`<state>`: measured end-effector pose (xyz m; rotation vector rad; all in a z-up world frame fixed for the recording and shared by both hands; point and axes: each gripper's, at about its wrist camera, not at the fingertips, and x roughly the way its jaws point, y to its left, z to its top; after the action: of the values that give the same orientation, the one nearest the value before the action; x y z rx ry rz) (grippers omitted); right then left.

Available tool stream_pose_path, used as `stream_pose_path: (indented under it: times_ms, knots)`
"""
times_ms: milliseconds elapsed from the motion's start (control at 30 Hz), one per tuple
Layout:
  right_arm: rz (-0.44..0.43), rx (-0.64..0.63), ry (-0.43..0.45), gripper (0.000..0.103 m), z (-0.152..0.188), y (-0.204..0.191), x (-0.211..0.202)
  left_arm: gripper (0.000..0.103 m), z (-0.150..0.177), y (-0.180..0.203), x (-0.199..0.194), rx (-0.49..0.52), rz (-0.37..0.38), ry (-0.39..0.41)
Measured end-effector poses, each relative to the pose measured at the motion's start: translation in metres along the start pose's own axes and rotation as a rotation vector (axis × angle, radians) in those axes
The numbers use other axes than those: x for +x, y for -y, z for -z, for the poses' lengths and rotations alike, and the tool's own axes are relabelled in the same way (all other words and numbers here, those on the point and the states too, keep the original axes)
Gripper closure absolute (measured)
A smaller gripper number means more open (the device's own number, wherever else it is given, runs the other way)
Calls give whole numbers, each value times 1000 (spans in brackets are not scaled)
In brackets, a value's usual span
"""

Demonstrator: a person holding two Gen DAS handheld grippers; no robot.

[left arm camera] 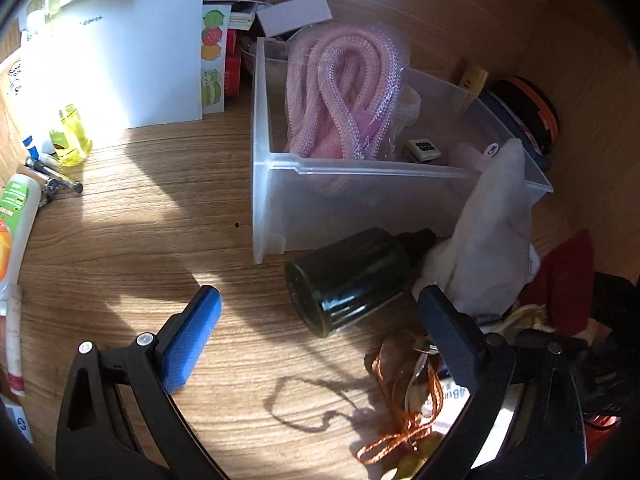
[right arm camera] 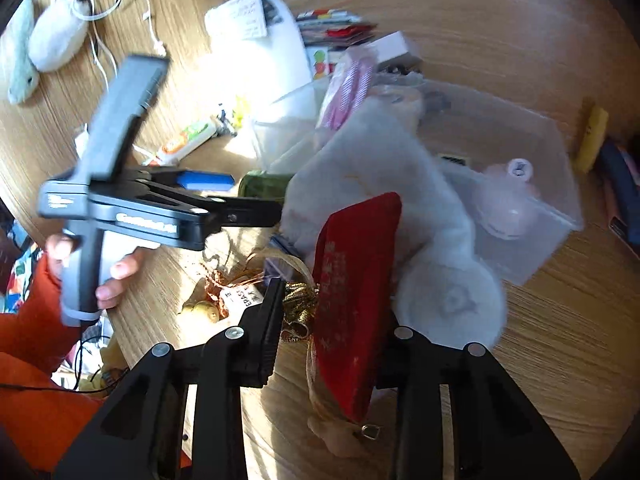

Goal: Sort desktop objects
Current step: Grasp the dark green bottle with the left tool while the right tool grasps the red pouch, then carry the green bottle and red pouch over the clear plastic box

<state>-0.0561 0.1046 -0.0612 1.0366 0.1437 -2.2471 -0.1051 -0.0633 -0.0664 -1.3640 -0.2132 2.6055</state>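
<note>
- A light wood-grain desk (left arm camera: 132, 240) lies in strong sunlight and hard shadow, cluttered on every side.
- A clear plastic storage bin (left arm camera: 360, 200) sits near the centre of the left wrist view, holding a coiled pink braided rope in a clear bag (left arm camera: 344, 100); a dark green glass bottle (left arm camera: 348, 276) lies on its side just at the bin's 6 o'clock wall.
- The left gripper (left arm camera: 320, 332) hovers above the desk, spread wide and holding nothing, with the bottle ahead of its fingertips.
- A white fluffy plush toy (right arm camera: 384, 184) leans on the bin's near corner.
- Only the right wrist view shows the right gripper (right arm camera: 332, 328): a flat red pouch with pale lettering (right arm camera: 356, 292) stands between its fingers, but contact is unclear, so I cannot tell its grip.
- That view alone shows white cables (right arm camera: 100, 20) at 11 o'clock.
- An orange braided cord (left arm camera: 408, 412) lies at 5 o'clock in the left view.
</note>
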Motion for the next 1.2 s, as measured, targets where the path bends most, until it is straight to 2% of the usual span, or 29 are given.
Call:
stream_pose_path:
  times_ms: [233, 267, 333, 433, 533, 900, 1033, 1200]
  knots:
    - [31, 52, 61, 72, -1, 22, -31, 5, -2, 6, 4, 11, -19, 26]
    - [40, 57, 69, 72, -1, 25, -35, 8, -2, 7, 4, 12, -18, 29]
    - [52, 69, 83, 72, -2, 31, -41, 23, 0, 8, 6, 18, -1, 16]
    - [61, 98, 105, 72, -3, 40, -50, 27, -4, 5, 8, 23, 19, 11]
    - [76, 119, 120, 72, -6, 47, -54, 39, -2, 7, 7, 38, 36, 13]
    - [87, 135, 129, 72, -12, 55, -53, 39, 4, -3, -13, 14, 15, 69]
    - [86, 132, 141, 72, -17, 55, -55, 39, 8, -7, -29, 4, -15, 112]
    - [100, 107, 172, 72, -28, 54, -60, 39, 5, -6, -52, 0, -10, 180]
